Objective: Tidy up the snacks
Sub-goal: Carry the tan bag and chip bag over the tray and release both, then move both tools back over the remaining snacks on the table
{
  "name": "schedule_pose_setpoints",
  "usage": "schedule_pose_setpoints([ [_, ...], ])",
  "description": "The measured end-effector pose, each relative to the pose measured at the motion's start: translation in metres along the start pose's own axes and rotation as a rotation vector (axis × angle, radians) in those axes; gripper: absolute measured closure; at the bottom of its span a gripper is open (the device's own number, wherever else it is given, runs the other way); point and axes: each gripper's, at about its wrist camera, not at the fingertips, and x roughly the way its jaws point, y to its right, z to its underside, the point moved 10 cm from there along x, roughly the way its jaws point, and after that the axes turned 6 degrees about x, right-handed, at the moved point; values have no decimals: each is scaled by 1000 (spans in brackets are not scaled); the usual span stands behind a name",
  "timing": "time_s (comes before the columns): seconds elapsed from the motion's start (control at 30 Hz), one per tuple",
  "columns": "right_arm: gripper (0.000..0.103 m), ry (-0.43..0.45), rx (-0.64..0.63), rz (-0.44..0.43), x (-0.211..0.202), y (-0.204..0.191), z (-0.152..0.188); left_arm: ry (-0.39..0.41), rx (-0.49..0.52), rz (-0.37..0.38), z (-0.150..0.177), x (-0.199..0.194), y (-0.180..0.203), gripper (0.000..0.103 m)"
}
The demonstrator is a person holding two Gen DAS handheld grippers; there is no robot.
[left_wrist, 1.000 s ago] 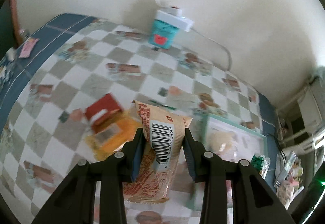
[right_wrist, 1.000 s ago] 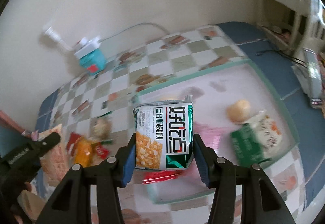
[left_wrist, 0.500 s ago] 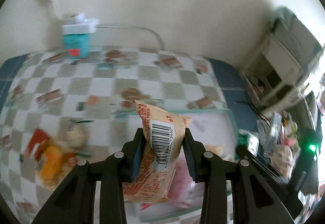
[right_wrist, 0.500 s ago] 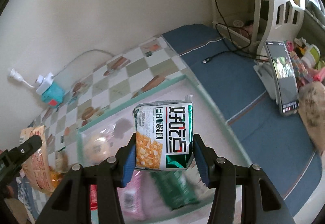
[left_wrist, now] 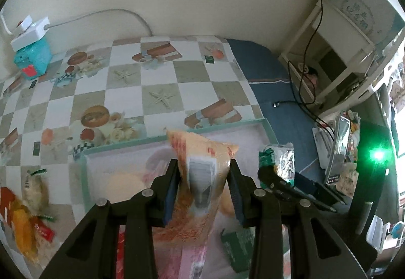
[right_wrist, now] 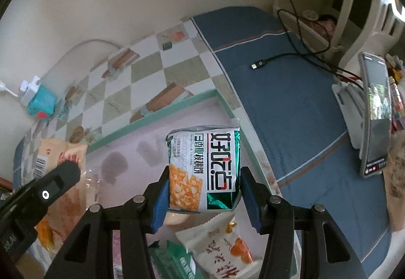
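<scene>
My left gripper [left_wrist: 202,190] is shut on an orange snack packet with a barcode [left_wrist: 200,177], held above the pink tray with a teal rim [left_wrist: 121,148]. My right gripper [right_wrist: 202,193] is shut on a green and white cracker packet [right_wrist: 202,167], held above the same tray [right_wrist: 152,117] near its right side. The green packet also shows in the left wrist view [left_wrist: 278,160], and the orange packet in the right wrist view [right_wrist: 58,160]. Several packets lie in the tray below: a white one [right_wrist: 220,248], a green one [left_wrist: 238,248] and a pink one [left_wrist: 192,261].
Loose snacks [left_wrist: 27,210] lie on the checkered tablecloth left of the tray. A teal box with a power strip [left_wrist: 31,51] stands by the wall. A phone on a stand [right_wrist: 374,112] and a cable [right_wrist: 278,59] sit on the blue cloth to the right.
Both grippers have swung right with their packets, from over the loose snacks to over the tray. The orange packet now sits lower over the tray.
</scene>
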Motion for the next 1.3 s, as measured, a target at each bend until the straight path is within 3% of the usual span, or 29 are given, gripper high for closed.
schedule_pose_setpoints([
  [0.03, 46, -5, -9, 7, 2, 0, 0, -1, -1, 4, -1, 2, 1, 61],
  [0.07, 46, -9, -17, 22, 4, 2, 1, 0, -2, 7, -2, 3, 2, 50],
  [0.1, 44, -13, -22, 26, 5, 2, 1, 9, -7, 8, -3, 2, 2, 32],
  [0.17, 40, -15, -25, 24, 5, 4, 4, 16, -18, 5, -3, 1, 0, 20],
  [0.27, 32, -8, -28, 31, 2, 7, 7, 17, -52, -15, 0, -6, -8, 20],
  [0.37, 22, 10, -30, 42, -6, 7, 11, 30, -89, -88, 7, -22, -24, 18],
  [0.47, 11, 34, -36, 43, -17, 4, 19, 62, -115, -141, 13, -39, -40, 8],
  [0.53, 0, 47, -34, 50, -23, 2, 26, 91, -148, -177, 21, -54, -55, 8],
  [0.87, 0, 100, 34, 11, -60, -20, 65, 90, -311, -348, 84, -100, -135, 7],
  [1.03, 0, 114, 49, -8, -71, -39, 85, 91, -345, -431, 112, -118, -169, 7],
  [1.3, 0, 111, -37, -8, -72, -86, 109, 109, -451, -538, 141, -150, -236, 7],
])
